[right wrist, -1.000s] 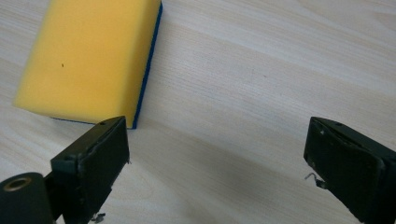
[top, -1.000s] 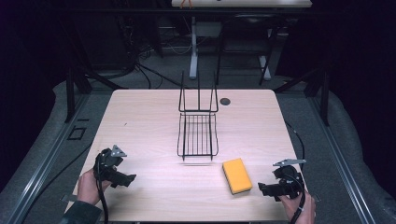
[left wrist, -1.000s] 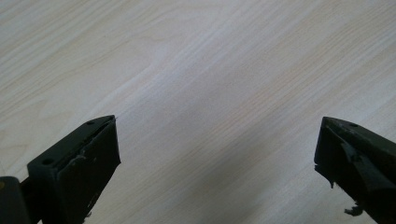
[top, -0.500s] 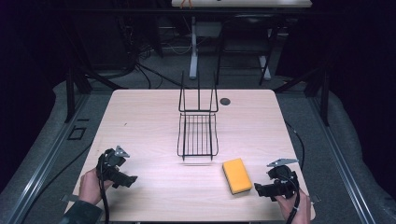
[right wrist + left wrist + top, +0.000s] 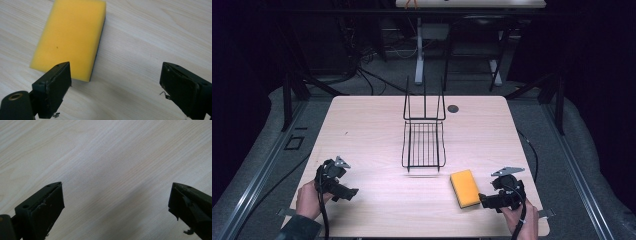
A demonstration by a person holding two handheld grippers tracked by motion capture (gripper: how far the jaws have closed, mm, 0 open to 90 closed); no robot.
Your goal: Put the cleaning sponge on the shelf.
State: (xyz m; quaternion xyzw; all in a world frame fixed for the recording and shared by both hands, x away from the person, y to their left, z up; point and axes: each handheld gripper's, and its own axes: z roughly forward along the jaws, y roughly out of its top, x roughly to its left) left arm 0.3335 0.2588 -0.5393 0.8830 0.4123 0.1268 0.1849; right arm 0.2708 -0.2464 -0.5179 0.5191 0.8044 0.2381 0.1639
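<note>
Since a second ago my right hand [image 5: 521,220] has slid leftward along the near edge of the table [image 5: 372,125], bringing my right gripper [image 5: 483,200] up to the near end of the yellow sponge [image 5: 465,188], and its jaws have just been closing a little. They stand apart now, with nothing between them. From the right gripper view, one jaw sits just beside the sponge's [image 5: 70,37] near corner, overlapping it in the picture, while the other hangs over bare wood well off to the side. I cannot tell whether that nearer jaw touches the foam.

The sponge lies flat on the table, yellow face up with a dark layer along its edge, near the right front corner and just off the near end of the black wire rack [image 5: 424,142], which sits mid-table.

On the other side, my left hand [image 5: 309,200] rests low at the near left edge, wrist angled so my left gripper [image 5: 353,192] points toward the table's middle. Its jaws are spread wide over plain wood, gripping nothing.
</note>
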